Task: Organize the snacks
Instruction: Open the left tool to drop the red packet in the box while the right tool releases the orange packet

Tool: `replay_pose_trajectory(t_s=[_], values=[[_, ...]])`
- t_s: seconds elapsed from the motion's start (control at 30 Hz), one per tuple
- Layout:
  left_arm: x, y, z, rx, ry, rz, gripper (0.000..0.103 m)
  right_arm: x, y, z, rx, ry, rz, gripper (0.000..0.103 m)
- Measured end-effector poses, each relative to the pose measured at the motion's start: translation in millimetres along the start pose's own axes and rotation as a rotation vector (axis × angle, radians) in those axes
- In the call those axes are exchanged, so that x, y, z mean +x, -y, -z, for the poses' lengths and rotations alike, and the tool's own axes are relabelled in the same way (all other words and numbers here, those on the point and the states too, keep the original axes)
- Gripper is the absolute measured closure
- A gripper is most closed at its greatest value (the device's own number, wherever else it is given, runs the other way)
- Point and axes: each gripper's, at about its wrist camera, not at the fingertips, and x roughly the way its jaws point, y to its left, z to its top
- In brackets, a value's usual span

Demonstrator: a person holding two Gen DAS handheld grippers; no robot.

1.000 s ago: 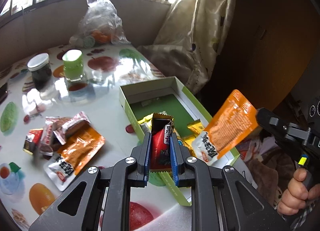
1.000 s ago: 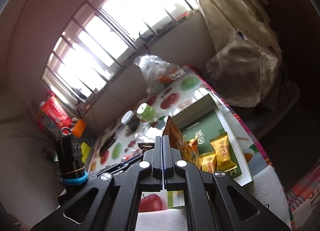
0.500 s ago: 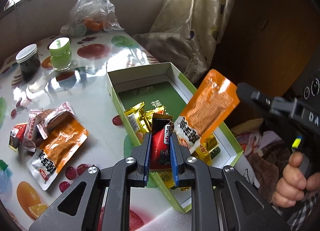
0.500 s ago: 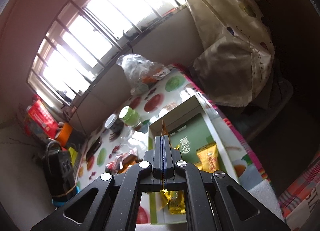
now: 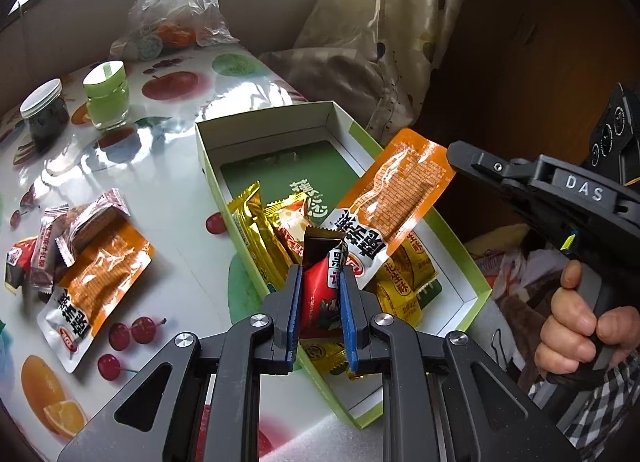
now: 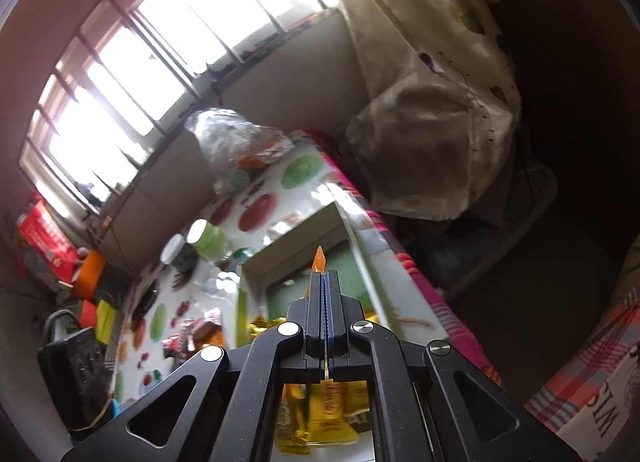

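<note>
My left gripper (image 5: 319, 274) is shut on a red and black snack packet (image 5: 320, 282), held above the near end of the open green-and-white box (image 5: 340, 117). The box holds several gold snack packets (image 5: 256, 229). My right gripper (image 5: 452, 151) is shut on the corner of an orange snack pouch (image 5: 396, 193), which hangs tilted over the box's right side. In the right wrist view the closed fingers (image 6: 323, 286) show only the pouch's orange tip (image 6: 319, 260), with gold packets (image 6: 324, 414) below.
On the fruit-print tablecloth (image 5: 160, 189) left of the box lie another orange pouch (image 5: 96, 282) and several small red and brown packets (image 5: 72, 225). A green jar (image 5: 106, 95), a dark jar (image 5: 44, 111) and a plastic bag (image 5: 172, 9) stand at the back. A curtain (image 5: 380, 41) hangs right.
Both grippers have moved forward over the box. The orange pouch has swung from beyond the box's right rim to above its contents. Both stay shut.
</note>
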Motion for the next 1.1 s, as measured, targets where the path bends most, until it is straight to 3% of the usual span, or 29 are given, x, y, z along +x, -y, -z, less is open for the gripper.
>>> replay_pose_trajectory(t_s=[0.27,0.4,0.57,0.67,0.9,1.0,1.1], values=[[5,3,1,0.009,-0.016,-0.005,0.082,4,15,8,0.025,-0.021,0.043,0.099],[5,6,0,0.017,-0.013,0.008,0.067,5,16,10,0.020,-0.032,0.037,0.098],[6,7,0,0.018,-0.012,0.001,0.065,11,20,8,0.020,-0.049,0.056,0.098],[3,8,0,0.018,-0.004,0.008,0.057,13,22,10,0.023,-0.055,0.067,0.096],[-4,8,1,0.012,0.013,-0.009,0.056,16,16,12,-0.011,-0.047,0.060,0.092],[-9,9,2,0.013,0.025,-0.006,0.056,20,9,12,-0.059,-0.055,0.096,0.092],[-14,8,3,0.013,0.034,-0.013,0.056,22,8,14,-0.081,-0.058,0.118,0.084]])
